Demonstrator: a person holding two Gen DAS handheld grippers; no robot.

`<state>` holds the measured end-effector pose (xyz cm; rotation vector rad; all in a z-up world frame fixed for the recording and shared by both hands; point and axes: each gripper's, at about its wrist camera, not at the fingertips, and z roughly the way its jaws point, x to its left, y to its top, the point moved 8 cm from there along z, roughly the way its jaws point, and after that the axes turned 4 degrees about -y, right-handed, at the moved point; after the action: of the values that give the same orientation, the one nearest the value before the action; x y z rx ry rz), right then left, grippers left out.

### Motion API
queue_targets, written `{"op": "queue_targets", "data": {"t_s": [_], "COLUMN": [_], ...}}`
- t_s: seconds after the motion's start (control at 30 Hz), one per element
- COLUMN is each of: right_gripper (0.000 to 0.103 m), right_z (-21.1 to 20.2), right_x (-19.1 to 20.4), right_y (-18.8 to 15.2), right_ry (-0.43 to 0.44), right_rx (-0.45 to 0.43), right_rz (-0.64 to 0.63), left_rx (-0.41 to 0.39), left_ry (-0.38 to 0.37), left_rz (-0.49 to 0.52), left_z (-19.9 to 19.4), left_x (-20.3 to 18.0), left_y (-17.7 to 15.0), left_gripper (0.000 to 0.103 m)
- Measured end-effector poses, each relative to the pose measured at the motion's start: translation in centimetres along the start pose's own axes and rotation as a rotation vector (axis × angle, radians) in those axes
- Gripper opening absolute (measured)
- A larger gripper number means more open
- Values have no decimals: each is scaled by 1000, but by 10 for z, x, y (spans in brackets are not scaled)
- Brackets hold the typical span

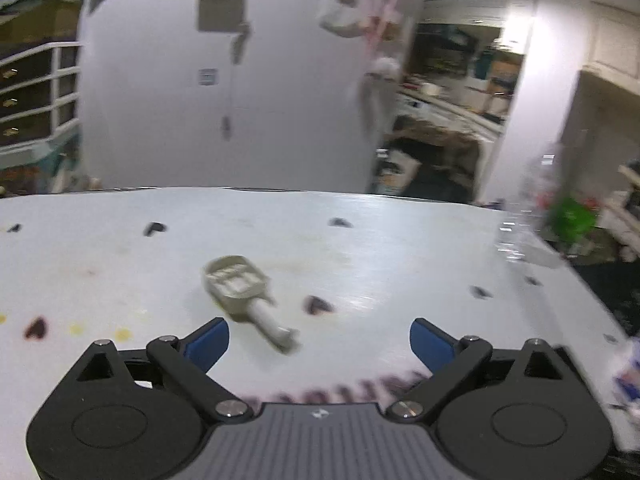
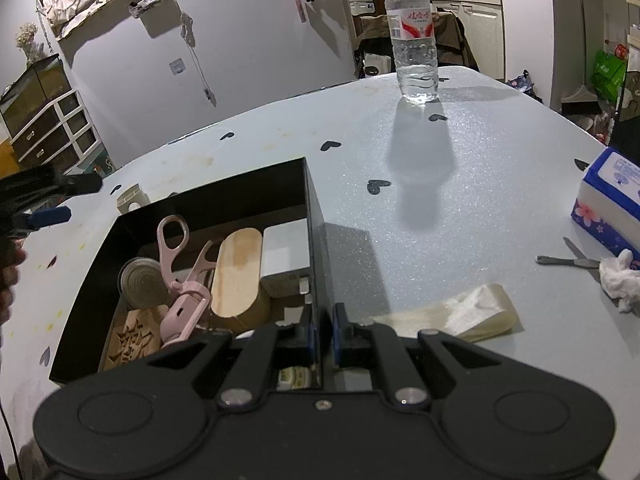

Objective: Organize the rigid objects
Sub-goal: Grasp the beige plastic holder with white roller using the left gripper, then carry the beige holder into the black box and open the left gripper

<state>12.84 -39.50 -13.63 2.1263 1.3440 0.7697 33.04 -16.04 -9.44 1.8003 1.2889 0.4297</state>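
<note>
On the table, beige scoop (image 1: 240,292) lies before open left gripper (image 1: 319,338).

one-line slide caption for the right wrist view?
Right gripper clamps the black box's wall, steadying it; pink eyelash curler inside, water bottle upright beyond.

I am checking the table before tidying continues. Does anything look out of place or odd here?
Yes. A small beige scoop lies on its side on the table, outside the black box where other items are collected. A crumpled tissue and a metal nail file also lie loose beside the tissue pack.
</note>
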Motion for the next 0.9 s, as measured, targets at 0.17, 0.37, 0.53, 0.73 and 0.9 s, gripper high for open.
{"op": "queue_targets", "data": {"t_s": [0.17,0.37,0.53,0.73,0.9], "right_gripper": [9,9,9,9,9], "right_z": [-1,-1,0,0,0], "right_x": [0,0,0,0,0], "right_y": [0,0,0,0,0], "right_ry": [1,2,1,1,2], "right_rx": [-2,-2,-2,-2,-2], "right_rz": [-3,-2,-3,-2,-3], "left_rx": [-8,12,15,-20,-14], "left_ry": [113,167,183,193,198], "left_rz": [36,50,26,15,38], "left_z": [39,82,101,101,96], "left_x": [25,46,54,57,54], "left_y": [3,1,-2,0,-2], "left_gripper": [101,102,101,62,54]}}
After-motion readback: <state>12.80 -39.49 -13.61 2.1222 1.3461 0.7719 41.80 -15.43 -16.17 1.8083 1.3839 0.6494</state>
